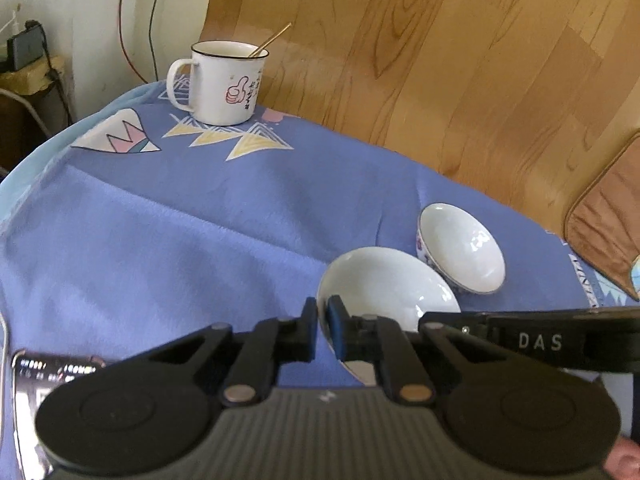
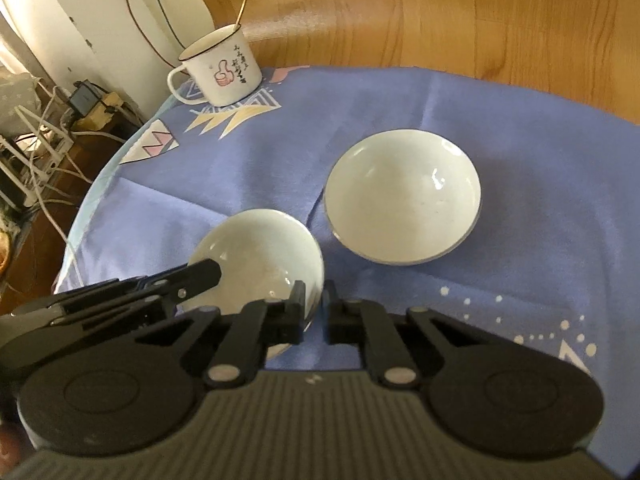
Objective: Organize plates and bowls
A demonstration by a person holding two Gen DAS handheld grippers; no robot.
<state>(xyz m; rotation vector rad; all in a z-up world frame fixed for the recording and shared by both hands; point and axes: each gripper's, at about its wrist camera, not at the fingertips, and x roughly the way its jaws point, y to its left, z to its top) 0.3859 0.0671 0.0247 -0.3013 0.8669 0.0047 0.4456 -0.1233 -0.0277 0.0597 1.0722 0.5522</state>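
Observation:
Two white bowls sit on the blue tablecloth. My left gripper [image 1: 323, 328] is shut on the rim of the near bowl [image 1: 384, 284], one finger inside and one outside. My right gripper [image 2: 316, 312] is shut on the opposite rim of the same bowl [image 2: 256, 252]. The left gripper's fingers [image 2: 192, 276] reach over that bowl's left rim in the right wrist view. The second bowl [image 2: 402, 196] stands free to the right and farther off; in the left wrist view it [image 1: 460, 248] has a patterned outside. The right gripper's arm [image 1: 540, 340] crosses the left wrist view.
A white enamel mug [image 1: 224, 82] with a thumbs-up print and a thin stick stands at the far left corner; it also shows in the right wrist view [image 2: 220, 72]. The table edge [image 2: 92, 196] drops to cables at left. A phone [image 1: 44, 372] lies near left. A brown cushion [image 1: 600, 228] lies right.

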